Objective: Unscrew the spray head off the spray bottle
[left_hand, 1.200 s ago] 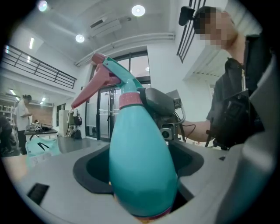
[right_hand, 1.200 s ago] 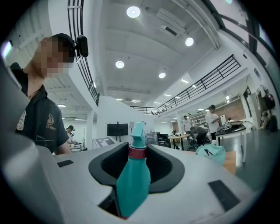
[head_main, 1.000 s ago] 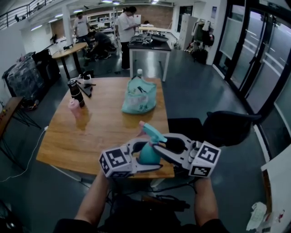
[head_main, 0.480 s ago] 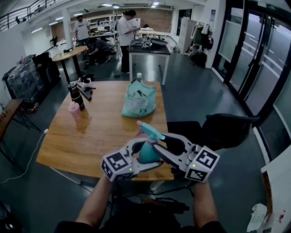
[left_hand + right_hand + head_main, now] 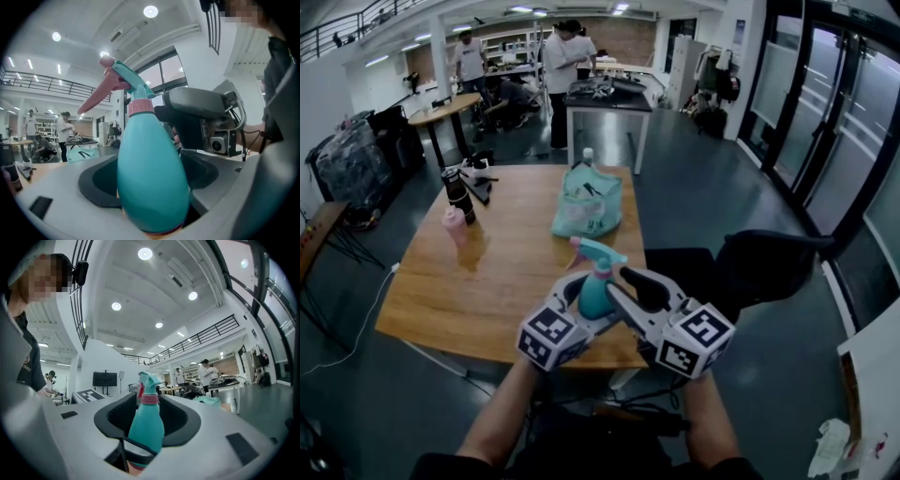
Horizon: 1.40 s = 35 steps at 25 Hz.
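Currently between turns, by my reading: the left holds the bottle and the right is loose around it.

My left gripper (image 5: 581, 305) is clamped on the teal body of the spray bottle (image 5: 596, 292), which stands upright between its jaws with the spray head (image 5: 598, 251) above them. My right gripper (image 5: 147, 423) has just been opening its jaws. The bottle stands between them with a gap on either side and no pad pressing. Next I should close the right jaws on the pink collar (image 5: 150, 399) and twist, keeping the left firm.
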Available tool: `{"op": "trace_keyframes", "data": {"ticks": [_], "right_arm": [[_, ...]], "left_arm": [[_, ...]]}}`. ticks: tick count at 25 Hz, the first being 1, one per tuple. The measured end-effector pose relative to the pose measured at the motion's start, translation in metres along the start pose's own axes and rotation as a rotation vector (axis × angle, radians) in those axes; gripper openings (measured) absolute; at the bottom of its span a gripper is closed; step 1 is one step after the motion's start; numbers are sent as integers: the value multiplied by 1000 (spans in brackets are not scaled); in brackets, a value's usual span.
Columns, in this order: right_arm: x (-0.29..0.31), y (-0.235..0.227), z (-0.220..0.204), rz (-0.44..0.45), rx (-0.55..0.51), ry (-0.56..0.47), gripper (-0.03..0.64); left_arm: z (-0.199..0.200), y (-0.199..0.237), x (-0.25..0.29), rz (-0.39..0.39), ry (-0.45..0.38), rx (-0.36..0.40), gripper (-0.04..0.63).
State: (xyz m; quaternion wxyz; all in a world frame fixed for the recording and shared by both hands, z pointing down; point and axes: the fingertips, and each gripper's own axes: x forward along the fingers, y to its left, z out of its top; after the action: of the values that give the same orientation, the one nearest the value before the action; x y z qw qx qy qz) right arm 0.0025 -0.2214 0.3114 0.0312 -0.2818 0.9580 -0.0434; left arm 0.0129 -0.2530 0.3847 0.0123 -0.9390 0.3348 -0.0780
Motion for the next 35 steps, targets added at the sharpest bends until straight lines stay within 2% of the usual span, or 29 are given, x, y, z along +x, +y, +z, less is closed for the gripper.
{"op": "trace_keyframes", "data": {"ticks": [8,17,24,35], "right_arm": [[12,-3,-6,-72,17,30,150],[11,-8,-13,-140,-12,74,144],[7,-4,-11,-81,-13,77,140],[-10,9,-2,143,5,59,140]], "left_arm": [[-12,5,1,108,57,29,399],[-19,-6,5,97,85,62,399],[-16,-15,1,4,92,69,399],[0,-45,-10,-265,37,59,399]]}}
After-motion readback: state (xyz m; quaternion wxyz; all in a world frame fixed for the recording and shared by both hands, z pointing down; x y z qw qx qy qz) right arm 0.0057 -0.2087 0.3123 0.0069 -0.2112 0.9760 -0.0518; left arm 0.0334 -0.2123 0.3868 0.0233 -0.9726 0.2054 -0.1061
